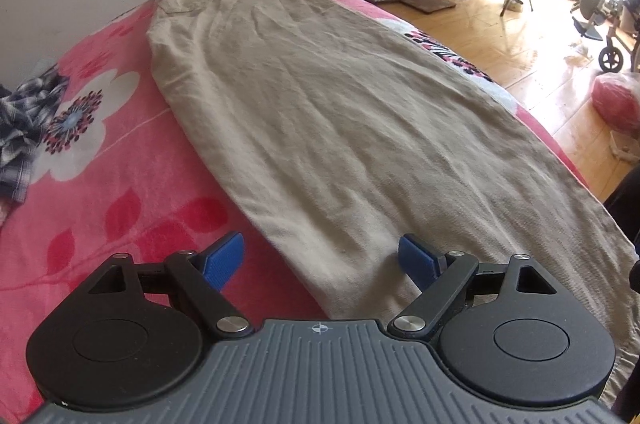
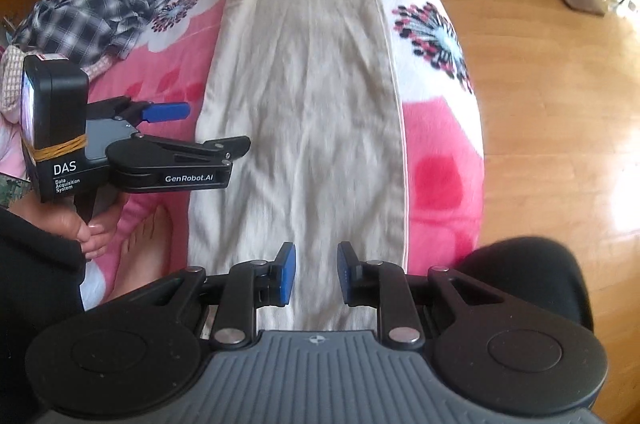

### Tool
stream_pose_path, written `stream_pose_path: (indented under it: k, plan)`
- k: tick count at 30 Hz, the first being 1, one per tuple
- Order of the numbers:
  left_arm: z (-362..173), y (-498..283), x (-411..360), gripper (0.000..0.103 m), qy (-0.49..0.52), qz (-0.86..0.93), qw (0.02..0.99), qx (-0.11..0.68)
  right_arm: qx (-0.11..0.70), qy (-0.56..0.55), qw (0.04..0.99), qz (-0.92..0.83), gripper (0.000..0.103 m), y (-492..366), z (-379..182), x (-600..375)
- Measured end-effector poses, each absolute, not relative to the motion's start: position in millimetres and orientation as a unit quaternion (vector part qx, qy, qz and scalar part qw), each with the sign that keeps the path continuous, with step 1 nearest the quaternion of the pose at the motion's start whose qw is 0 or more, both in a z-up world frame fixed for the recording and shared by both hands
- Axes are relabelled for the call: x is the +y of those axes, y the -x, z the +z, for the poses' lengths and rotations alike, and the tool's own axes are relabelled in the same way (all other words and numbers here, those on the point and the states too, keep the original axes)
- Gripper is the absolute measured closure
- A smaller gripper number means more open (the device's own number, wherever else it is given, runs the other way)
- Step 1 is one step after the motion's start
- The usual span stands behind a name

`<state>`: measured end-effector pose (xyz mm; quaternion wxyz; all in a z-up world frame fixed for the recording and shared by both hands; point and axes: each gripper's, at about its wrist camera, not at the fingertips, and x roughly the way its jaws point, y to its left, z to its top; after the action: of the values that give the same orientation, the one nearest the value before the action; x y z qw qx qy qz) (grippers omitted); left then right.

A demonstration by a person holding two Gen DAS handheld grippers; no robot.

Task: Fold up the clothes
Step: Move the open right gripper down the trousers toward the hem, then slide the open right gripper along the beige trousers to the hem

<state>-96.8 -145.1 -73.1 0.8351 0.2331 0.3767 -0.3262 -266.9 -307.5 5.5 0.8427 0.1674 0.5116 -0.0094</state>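
Your beige trousers lie flat and lengthwise on the pink floral blanket, folded leg over leg into one long strip, waist at the far end, hem near you; fabric lightly creased, a pocket flap shows near the waist. Your left gripper stands wide apart over the strip's left near edge, nothing clamped. Your right gripper hovers above the hem with a narrow gap, pads seemingly clear of the cloth, though blur makes that uncertain. A plaid shirt sits crumpled far left.
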Motion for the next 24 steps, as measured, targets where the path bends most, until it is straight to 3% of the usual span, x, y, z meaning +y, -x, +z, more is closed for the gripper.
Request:
stream_pose_path:
  k: [24]
  plan:
    - [-81,85,-127,0.014,-0.185,-0.351,0.819,0.415,0.536,-0.170,0.826,-0.041,0.071,237,-19,-313]
